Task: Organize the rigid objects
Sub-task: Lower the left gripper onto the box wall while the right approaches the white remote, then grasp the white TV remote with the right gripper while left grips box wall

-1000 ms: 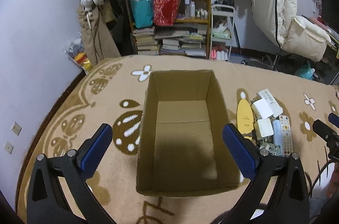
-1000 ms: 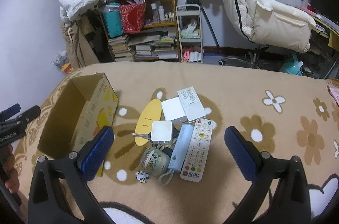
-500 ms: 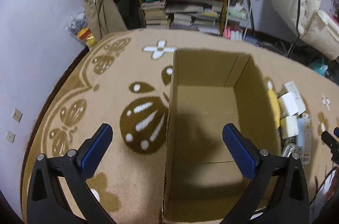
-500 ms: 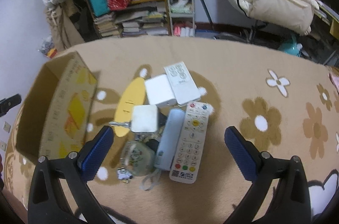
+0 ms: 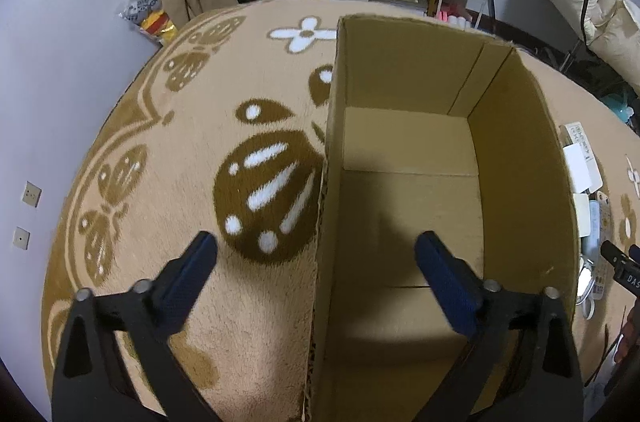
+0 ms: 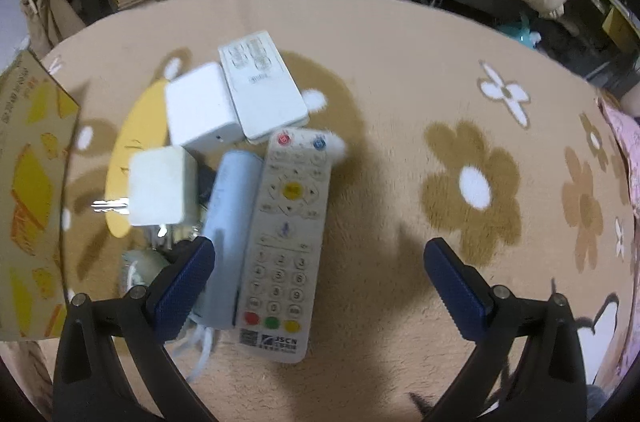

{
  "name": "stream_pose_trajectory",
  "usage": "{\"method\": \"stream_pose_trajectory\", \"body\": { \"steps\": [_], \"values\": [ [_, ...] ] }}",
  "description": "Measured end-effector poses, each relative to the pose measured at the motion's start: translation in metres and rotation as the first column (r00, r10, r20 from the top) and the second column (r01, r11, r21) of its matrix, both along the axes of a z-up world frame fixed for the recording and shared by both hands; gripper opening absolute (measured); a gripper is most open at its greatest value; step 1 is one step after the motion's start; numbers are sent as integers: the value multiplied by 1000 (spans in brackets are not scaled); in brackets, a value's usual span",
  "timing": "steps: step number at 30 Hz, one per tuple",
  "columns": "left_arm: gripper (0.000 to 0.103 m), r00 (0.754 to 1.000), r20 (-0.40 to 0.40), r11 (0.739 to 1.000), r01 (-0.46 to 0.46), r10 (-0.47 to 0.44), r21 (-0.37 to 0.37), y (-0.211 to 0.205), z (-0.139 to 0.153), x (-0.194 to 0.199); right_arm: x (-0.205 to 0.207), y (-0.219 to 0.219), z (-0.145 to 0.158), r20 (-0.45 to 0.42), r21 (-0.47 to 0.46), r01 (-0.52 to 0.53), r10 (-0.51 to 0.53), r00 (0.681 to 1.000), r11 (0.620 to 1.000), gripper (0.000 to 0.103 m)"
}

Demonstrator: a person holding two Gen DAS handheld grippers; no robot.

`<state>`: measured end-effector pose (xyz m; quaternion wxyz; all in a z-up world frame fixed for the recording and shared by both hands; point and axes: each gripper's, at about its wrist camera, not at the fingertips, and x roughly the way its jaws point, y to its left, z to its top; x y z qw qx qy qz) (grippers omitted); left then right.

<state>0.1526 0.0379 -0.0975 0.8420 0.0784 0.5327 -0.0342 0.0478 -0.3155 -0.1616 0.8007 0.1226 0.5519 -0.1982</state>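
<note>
in the left wrist view the left gripper (image 5: 316,254) is pointing steeply down with its blue pads spread wide; its jaws have just been closing a little, and the left wall of the cardboard box (image 5: 516,150) is standing between them with neither pad pressing on it. the left pad is hanging over the carpet (image 5: 192,142) at lower left, the right pad over the bare floor of the box at lower centre.

in the right wrist view the right gripper (image 6: 320,272) is gaping wide and gripping nothing. the long remote (image 6: 282,238) with coloured buttons is lying in the lower middle of the frame between the pads, nearer the left one, which is hanging over the pale blue case (image 6: 226,218) touching the remote's left edge. above them, in the centre-left, a white remote (image 6: 264,90), a white adapter (image 6: 198,112) and a smaller white cube (image 6: 158,186) are crowding together on a yellow oval piece (image 6: 124,150). a key (image 6: 108,207) is poking out left of the cube. the box's printed side is showing at the left edge
</note>
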Motion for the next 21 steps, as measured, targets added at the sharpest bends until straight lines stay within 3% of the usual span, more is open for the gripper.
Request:
{"method": "stream_pose_trajectory", "body": {
  "steps": [4, 8, 10, 12, 16, 19, 21],
  "values": [
    [68, 997, -81, 1000, -17, 19, 24, 3, -16, 3, 0, -5, -3, -4, 11, 16, -16, 1000, 1000, 103],
    [42, 991, -125, 998, -54, 52, -11, 13, -22, 6, 2, -7, -5, -4, 17, 26, -26, 1000, 1000, 100],
    [36, 989, -132, 997, -70, 66, -30, 17, -23, 6, 3, -7, -9, -23, 17, 30, -29, 999, 999, 94],
    [34, 990, -127, 997, -70, 66, -33, 17, -23, 6, 4, -11, -14, -21, 36, 45, -45, 999, 998, 93],
    [20, 991, -131, 999, -35, 29, -40, 11, -25, 5, 3, -18, -18, -6, 100, 73, -73, 997, 992, 90],
    [9, 991, -133, 1000, -8, 5, -22, 5, -28, 4, 3, -18, -18, -5, 102, 67, -67, 998, 993, 87],
    [8, 991, -134, 1000, -3, 0, -17, 4, -29, 4, 3, -17, -17, 0, 101, 60, -61, 998, 993, 84]
  ]
}}
